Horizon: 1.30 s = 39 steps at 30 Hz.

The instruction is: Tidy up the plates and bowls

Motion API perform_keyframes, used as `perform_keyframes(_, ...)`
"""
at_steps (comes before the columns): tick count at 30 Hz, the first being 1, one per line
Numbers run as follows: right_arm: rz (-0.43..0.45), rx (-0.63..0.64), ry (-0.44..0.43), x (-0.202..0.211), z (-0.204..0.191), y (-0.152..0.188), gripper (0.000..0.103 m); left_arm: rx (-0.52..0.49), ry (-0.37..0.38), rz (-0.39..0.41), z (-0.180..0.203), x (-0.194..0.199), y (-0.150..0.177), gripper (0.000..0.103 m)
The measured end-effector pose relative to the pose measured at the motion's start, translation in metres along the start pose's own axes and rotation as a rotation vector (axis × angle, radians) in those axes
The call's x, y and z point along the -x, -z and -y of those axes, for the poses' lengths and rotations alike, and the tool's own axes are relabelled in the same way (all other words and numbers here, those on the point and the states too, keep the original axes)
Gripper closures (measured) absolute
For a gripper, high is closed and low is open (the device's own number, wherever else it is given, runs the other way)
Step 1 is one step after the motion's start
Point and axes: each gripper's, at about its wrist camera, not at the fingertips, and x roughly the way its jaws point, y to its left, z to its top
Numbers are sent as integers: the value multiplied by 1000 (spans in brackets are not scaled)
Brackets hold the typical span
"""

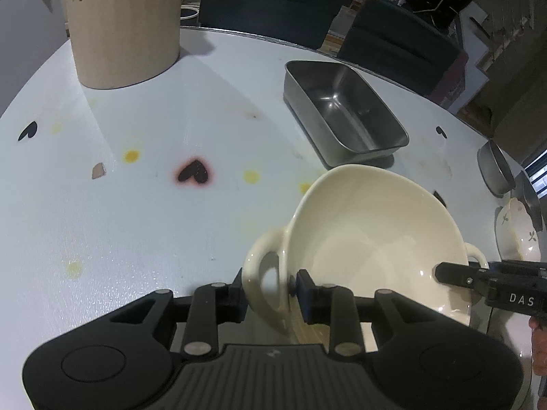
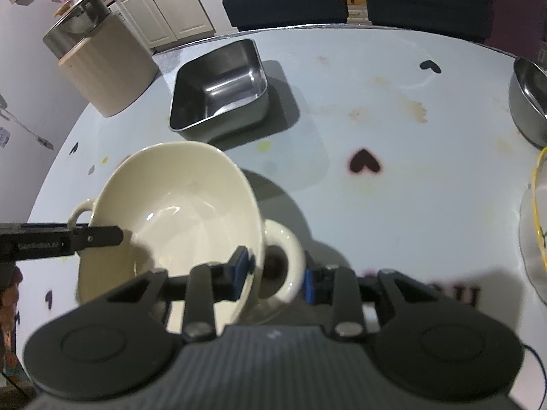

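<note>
In the left wrist view, we hold our left gripper (image 1: 271,294) around one loop handle (image 1: 261,283) of a cream bowl (image 1: 369,242). One finger sits outside the loop, the other inside the bowl wall, and both press against the ceramic, so we are pinching the handle and rim together. The bowl is tilted, its far lip raised over the pale table (image 1: 136,212). Our right gripper (image 1: 454,275) comes in from the right edge at the bowl's opposite side, near the small second handle (image 1: 477,254). Beyond the bowl stands a rectangular steel tin (image 1: 345,112), apart from it. A tall beige container (image 1: 123,30) stands at the far left.

In the right wrist view, our right gripper (image 2: 277,273) straddles the other handle (image 2: 283,259): one blue pad lies against the inside of the bowl (image 2: 177,205) wall, while the other pad stands just beside the loop's outer edge, and we cannot tell whether it touches. Our left gripper (image 2: 102,235) reaches in from the left over the rim. The steel tin (image 2: 218,92) stands behind the bowl, and a round steel bowl (image 2: 528,99) sits at the right edge.
</note>
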Motion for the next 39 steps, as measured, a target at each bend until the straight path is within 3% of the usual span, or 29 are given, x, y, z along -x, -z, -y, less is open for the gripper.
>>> perform_keyframes(8, -36, -8, 0, -1, 0, -2, 65, 6, 10, -4, -1, 0, 0, 73)
perform_keyframes(18, 1, -1, 4, 1, -1, 3, 66, -20, -9, 23, 5, 3, 3, 74)
perform_keyframes(30, 91, -4, 1, 23, 3, 5, 68, -14, -1, 87, 14, 23, 0, 74)
perform_keyframes(39, 161, -16, -7, 67, 4, 14, 69, -35, 10, 149, 37, 61, 9, 74)
